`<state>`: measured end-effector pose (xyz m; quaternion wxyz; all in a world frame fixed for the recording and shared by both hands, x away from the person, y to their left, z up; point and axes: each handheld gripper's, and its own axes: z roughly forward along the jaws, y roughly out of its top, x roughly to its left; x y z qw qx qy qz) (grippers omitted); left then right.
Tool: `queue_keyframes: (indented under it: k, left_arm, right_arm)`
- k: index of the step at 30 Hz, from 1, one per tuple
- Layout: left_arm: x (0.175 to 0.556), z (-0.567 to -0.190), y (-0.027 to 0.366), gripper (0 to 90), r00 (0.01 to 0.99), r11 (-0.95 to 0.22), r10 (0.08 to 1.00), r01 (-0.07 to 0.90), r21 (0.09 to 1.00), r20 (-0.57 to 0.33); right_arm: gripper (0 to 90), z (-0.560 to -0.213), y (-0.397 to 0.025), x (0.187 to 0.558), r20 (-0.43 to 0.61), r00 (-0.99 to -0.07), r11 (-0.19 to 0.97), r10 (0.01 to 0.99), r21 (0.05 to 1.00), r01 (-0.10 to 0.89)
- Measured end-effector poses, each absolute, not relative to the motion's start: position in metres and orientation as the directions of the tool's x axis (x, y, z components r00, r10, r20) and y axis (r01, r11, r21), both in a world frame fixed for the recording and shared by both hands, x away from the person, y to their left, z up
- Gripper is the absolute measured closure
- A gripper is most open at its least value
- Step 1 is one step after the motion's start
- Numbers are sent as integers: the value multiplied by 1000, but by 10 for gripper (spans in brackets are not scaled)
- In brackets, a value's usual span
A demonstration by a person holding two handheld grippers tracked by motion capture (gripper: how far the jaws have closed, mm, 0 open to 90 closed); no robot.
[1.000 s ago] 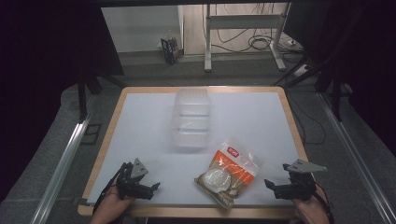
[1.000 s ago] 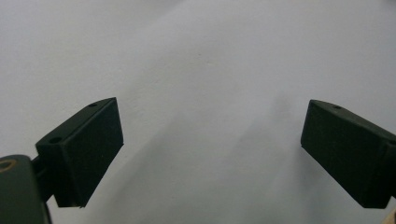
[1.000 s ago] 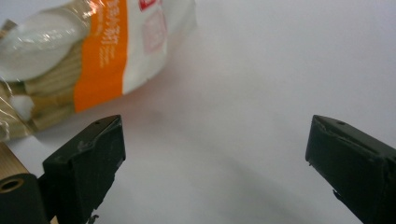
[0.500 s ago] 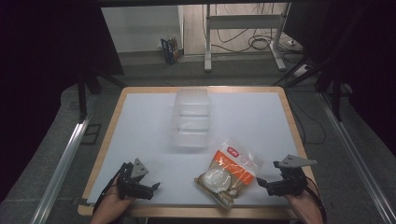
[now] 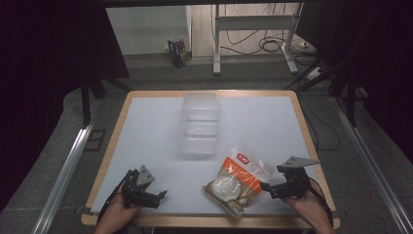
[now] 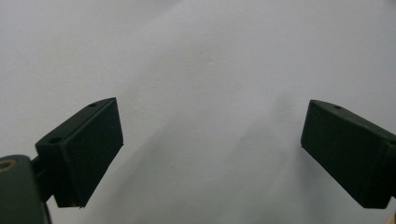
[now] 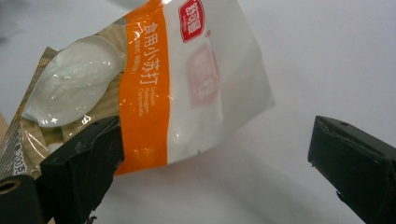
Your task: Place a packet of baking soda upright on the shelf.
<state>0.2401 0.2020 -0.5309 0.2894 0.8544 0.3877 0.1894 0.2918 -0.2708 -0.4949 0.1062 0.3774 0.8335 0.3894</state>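
Observation:
An orange and white food pouch [image 5: 236,178] with a clear window lies near the table's front edge, right of centre. In the right gripper view the pouch [image 7: 154,88] fills the upper left, its lower edge just ahead of the jaws. My right gripper [image 5: 265,186] is open, low over the table at the pouch's right edge, one jaw beside the pouch. A clear plastic container [image 5: 199,124] stands in the middle of the white table [image 5: 272,122]. My left gripper [image 5: 161,195] is open near the front left, with bare table between its jaws.
The table has a wooden rim [image 5: 117,131]. Beyond it are a dark floor, metal rails [image 5: 63,170] at both sides, desk legs and cables [image 5: 272,46] at the back, and a small box [image 5: 176,51] on the floor.
My right gripper has moved left towards the pouch's right edge. The left gripper has stayed in place.

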Motion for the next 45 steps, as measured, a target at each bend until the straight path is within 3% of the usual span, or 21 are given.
queue_keyframes:
  k: [11,35,41,45]
  left_arm:
    - [240,-531,202,56,627,-532,772,553,641,99]
    - [240,-531,202,55,626,-528,774,553,644,97]
    - [240,-531,202,56,627,-533,772,552,641,102]
    - [240,-531,201,56,628,-536,771,552,639,104]
  right_arm:
    - [130,-496,-254,309,109,-742,478,662,702,529]
    - [384,-494,-213,337,197,-818,551,541,652,521]
    - [592,-493,-210,339,215,-825,567,522,634,525]
    - [787,-489,-210,340,189,-822,573,537,634,520]
